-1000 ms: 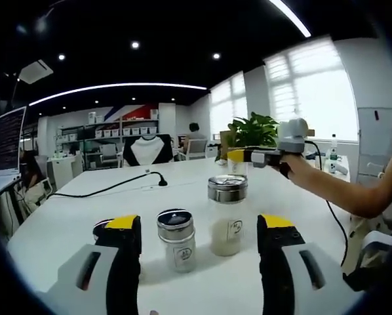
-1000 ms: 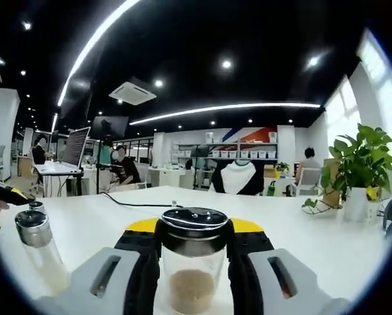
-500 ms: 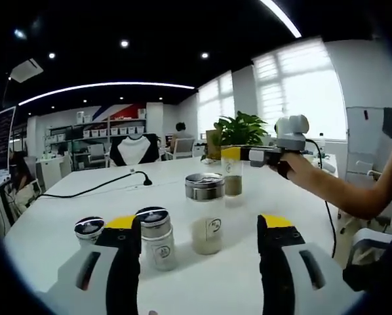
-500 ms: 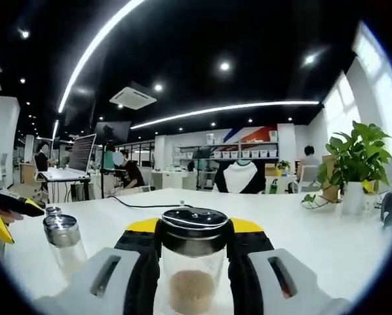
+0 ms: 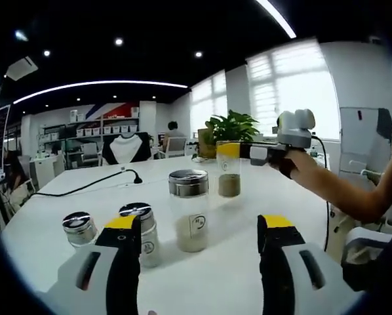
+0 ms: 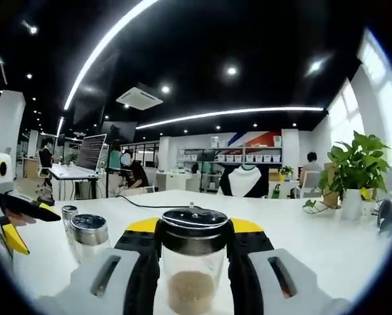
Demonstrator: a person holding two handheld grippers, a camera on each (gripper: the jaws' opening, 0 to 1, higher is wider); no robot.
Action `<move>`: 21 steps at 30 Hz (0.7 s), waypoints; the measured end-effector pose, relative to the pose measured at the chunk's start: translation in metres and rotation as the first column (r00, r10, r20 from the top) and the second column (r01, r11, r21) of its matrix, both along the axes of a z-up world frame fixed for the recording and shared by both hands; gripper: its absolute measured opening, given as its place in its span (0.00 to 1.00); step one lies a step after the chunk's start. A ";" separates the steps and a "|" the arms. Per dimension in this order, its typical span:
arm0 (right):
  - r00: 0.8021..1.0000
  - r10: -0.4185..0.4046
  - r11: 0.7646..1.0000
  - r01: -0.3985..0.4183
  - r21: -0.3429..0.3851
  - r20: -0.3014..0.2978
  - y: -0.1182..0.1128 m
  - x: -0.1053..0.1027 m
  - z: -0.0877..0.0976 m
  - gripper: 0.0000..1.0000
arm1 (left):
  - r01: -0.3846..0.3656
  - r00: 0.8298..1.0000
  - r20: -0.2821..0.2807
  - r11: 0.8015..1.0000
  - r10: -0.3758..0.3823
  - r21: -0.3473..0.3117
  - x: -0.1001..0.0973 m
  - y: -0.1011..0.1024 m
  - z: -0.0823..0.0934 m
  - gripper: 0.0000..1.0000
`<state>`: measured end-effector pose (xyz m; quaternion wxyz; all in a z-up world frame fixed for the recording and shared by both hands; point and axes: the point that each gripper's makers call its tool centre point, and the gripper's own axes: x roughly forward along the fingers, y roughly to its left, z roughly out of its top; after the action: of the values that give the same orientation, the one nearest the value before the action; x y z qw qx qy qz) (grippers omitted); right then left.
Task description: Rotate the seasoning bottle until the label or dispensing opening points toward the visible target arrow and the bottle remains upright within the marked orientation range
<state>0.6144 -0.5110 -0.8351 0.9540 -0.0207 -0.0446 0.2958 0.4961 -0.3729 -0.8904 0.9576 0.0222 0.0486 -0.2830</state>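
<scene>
Here, the right gripper (image 6: 193,252) was closed around a clear seasoning bottle (image 6: 193,262), its yellow-tipped jaws pressed on either side just under the dark metal lid. The bottle stood upright between them, long axis vertical, with pale brown powder settled at the bottom. In the left gripper view the same seasoning bottle (image 5: 229,172) was held up off the white table (image 5: 235,275), well beyond the left gripper. The right gripper was therefore the one placed to turn it about that vertical axis.

Which way its label or opening faced could not be told, and no target arrow was visible.

The left gripper (image 5: 199,230) had its jaws spread wide and held nothing. Between and just beyond them stood a tall glass jar (image 5: 189,210), with two shorter shakers (image 5: 141,233) to its left, all upright on the table.
</scene>
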 end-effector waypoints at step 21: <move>0.998 0.049 0.999 -0.048 0.014 -0.037 0.003 -0.028 -0.004 0.36 | 0.056 0.998 -0.016 0.998 -0.057 -0.026 -0.008 -0.017 -0.003 0.76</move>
<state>0.5867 -0.5083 -0.8394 0.9473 -0.0078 -0.0293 0.3189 0.4881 -0.3900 -0.8939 0.9490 0.0089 0.0525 -0.3108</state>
